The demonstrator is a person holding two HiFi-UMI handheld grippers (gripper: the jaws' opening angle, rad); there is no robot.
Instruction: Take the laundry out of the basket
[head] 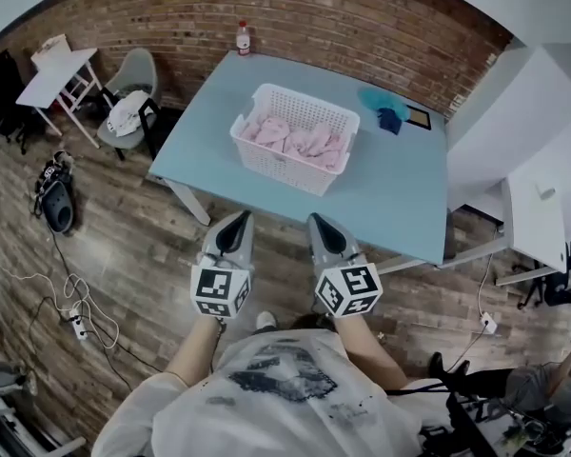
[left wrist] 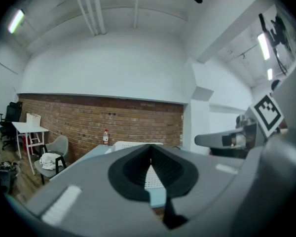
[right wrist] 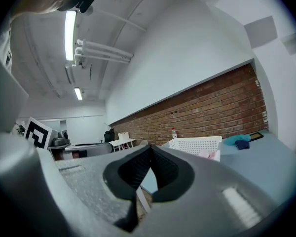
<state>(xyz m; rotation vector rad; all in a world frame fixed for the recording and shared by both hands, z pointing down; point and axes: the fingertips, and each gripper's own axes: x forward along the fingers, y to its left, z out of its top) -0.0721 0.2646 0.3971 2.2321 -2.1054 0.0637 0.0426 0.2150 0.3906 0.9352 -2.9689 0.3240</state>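
View from above and along each pair of tongs. We hold the left gripper [head: 236, 219] and the right gripper [head: 321, 222] side by side, level, with their tips pointing at the near edge of the light-blue table [head: 390, 198]. Each carries its marker cube at the back, close to our body.

In the left gripper view the dark pads meet at the tip and nothing lies between them. The right gripper view shows the same: jaws drawn together and empty.

The white perforated basket [head: 278, 165] stands on the table, towards its left half and well apart from both grippers. The pink laundry [head: 295, 139] lies crumpled inside it, below the rim.

On the far right of the table we see a teal cloth [head: 381, 101], with a small dark blue item [head: 390, 120] touching it. A bottle with a red cap [head: 243, 38] stands upright at the far left corner.

To the left, on the wooden floor [head: 124, 246], a grey chair [head: 138, 69] holding a white cloth stands beside a small white table [head: 57, 76]. A brick wall [head: 362, 17] closes the far side.
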